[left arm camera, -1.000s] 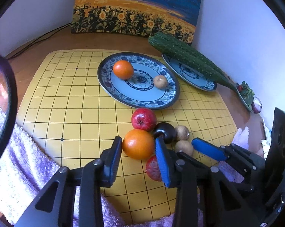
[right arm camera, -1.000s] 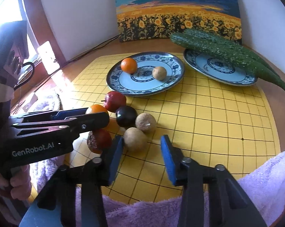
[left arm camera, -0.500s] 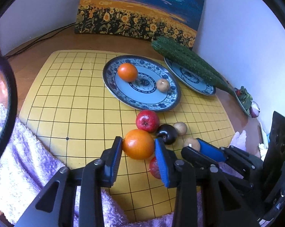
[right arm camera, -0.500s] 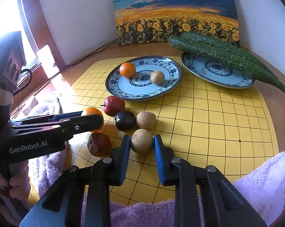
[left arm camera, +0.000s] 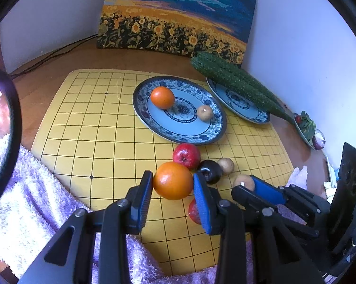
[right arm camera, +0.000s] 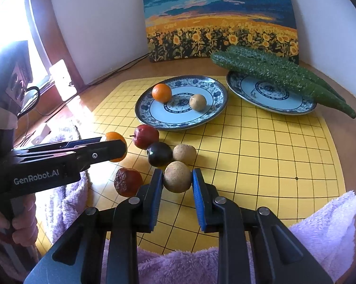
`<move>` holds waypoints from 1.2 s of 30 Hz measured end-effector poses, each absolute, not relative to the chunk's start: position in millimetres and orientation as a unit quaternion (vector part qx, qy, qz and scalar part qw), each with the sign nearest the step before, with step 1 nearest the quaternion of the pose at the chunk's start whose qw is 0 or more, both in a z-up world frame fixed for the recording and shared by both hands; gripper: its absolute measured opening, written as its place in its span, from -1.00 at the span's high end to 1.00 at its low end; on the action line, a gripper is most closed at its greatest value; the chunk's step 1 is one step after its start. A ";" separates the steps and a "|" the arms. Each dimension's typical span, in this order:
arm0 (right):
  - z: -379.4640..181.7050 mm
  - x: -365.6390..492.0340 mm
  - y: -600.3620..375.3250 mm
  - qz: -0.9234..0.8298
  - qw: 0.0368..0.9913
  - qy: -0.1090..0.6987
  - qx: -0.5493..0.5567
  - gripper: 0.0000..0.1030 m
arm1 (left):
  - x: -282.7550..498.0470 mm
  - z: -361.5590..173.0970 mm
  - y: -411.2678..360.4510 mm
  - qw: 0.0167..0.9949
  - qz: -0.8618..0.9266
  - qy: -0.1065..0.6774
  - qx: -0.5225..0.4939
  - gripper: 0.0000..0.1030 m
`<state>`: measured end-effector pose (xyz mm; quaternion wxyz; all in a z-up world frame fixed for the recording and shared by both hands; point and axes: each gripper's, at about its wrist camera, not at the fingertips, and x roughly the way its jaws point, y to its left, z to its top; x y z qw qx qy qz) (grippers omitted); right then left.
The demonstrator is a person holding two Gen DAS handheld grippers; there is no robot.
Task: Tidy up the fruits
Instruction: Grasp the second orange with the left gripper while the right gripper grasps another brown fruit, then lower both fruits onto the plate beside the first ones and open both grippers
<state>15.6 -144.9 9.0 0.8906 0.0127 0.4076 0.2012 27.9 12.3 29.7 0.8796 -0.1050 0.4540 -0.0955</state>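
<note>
Left gripper (left arm camera: pixel 173 187): clamped on orange (left arm camera: pixel 173 181), near board (left arm camera: pixel 88 123) edge.
Loose: red apple (right arm camera: pixel 146 136), dark plum (right arm camera: pixel 159 154), wrinkled fruit (right arm camera: pixel 127 181), brown fruit (right arm camera: pixel 184 152).
Right gripper (right arm camera: pixel 177 182): clamped on tan fruit (right arm camera: pixel 177 177).
Plate (right arm camera: pixel 215 108): two fruits placed; six left.

you see a yellow mat (right arm camera: pixel 272 156) with a black grid; plates (right arm camera: pixel 215 108) pale blue with dark blue floral rims; oranges (left arm camera: pixel 173 181) bright orange; apple (left arm camera: pixel 186 155) red; plum (right arm camera: pixel 159 153) near black; round fruits (right arm camera: pixel 178 177) tan-brown; cucumbers (right arm camera: pixel 279 73) speckled dark green; towel (right arm camera: pixel 324 227) lilac; gripper pads (right arm camera: pixel 154 201) blue.
</note>
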 end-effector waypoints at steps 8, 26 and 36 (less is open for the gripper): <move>13.8 13.6 -148.6 0.202 0.893 0.401 0.016 0.49 | 29.9 31.5 8.1 0.882 -0.094 0.451 -0.099 0.29; 22.8 30.0 -155.1 0.198 0.897 0.395 0.021 0.49 | 55.5 42.8 9.2 0.891 -0.086 0.439 -0.074 0.29; 28.8 43.1 -157.1 0.193 0.901 0.389 0.018 0.49 | 73.2 41.2 6.4 0.892 -0.085 0.439 -0.073 0.29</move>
